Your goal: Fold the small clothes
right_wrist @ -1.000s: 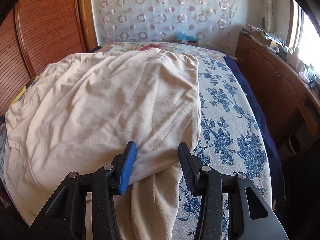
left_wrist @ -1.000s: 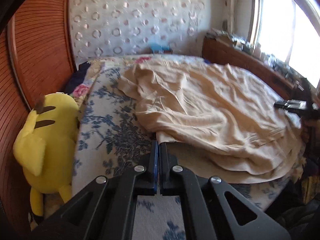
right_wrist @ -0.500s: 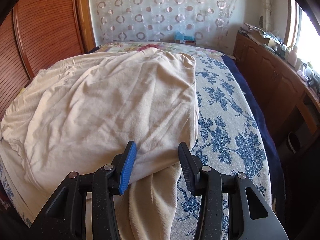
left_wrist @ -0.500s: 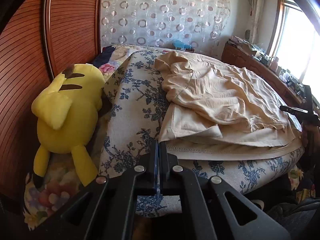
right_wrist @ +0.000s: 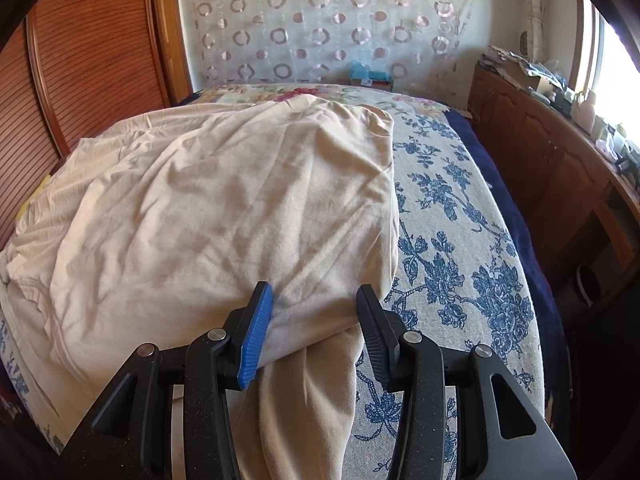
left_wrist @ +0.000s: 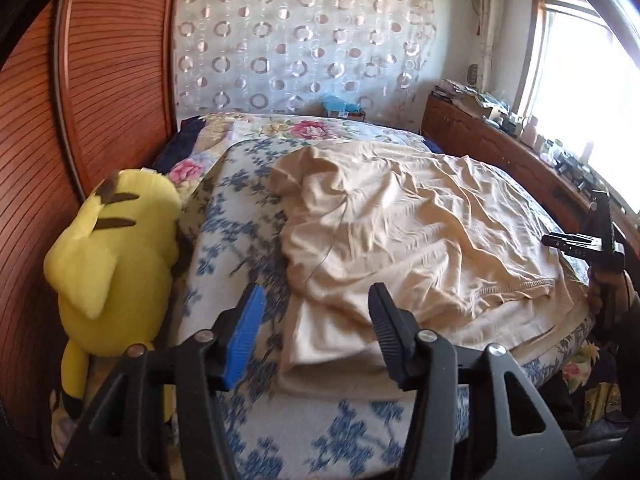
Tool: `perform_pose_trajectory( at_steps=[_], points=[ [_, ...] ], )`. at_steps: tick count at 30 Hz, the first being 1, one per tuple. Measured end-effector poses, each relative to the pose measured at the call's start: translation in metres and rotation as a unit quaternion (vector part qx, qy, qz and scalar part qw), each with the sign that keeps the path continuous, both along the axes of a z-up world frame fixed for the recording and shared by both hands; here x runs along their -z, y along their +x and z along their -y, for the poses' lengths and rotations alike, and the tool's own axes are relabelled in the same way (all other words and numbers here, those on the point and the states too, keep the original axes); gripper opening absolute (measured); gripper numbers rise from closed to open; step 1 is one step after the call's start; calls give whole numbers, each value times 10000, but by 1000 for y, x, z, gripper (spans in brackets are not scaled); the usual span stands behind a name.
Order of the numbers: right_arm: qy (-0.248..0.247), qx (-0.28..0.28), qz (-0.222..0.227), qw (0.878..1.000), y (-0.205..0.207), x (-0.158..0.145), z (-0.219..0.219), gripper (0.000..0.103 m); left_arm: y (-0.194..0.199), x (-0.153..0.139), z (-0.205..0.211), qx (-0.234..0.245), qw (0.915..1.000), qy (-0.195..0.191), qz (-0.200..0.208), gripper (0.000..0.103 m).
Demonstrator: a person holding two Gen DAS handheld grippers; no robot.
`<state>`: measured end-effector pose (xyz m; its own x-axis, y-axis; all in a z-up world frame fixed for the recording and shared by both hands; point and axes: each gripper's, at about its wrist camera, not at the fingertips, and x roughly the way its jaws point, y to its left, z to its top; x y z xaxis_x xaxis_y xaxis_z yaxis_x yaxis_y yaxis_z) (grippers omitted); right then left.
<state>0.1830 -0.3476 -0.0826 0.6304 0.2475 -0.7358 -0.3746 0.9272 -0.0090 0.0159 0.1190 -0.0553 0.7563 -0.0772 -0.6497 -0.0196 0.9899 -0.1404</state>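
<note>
Left wrist view, far left of the frame: a ribbed wooden wardrobe door, and against it at mid-left a yellow Pikachu plush lying on the edge of the bed. Across the bottom, the left gripper has its jaws spread wide with nothing between them, poised over the near left corner of the beige garment. That garment lies rumpled and partly folded over itself in the centre and right of the frame, on a blue-flowered bedspread. Behind it, at top centre, hangs a sheer curtain with ring patterns. At the right edge, part of the right gripper shows just beside the garment's hem, below a cluttered wooden cabinet and a bright window.

Right wrist view, left to right: the wardrobe door at upper left, the beige garment filling the left and centre, the bedspread bare to its right, the cabinet at far right. At bottom centre, the right gripper has its jaws spread, one on either side of a hanging fold of the garment, not pinching it.
</note>
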Motion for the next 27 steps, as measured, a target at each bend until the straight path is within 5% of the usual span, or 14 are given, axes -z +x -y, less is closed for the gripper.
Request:
perform_pose_trajectory(
  at_steps=[9, 15, 27],
  points=[
    [72, -28, 119, 9999, -7, -5, 3, 45, 25, 0, 21, 118, 9997, 201, -80, 55],
    [272, -115, 153, 9994, -26, -15, 4, 67, 30, 2, 24, 10, 9995, 311, -99, 55],
    [212, -546, 130, 9982, -73, -15, -17, 69, 37, 22, 17, -121, 9992, 183, -345, 55]
  ],
)
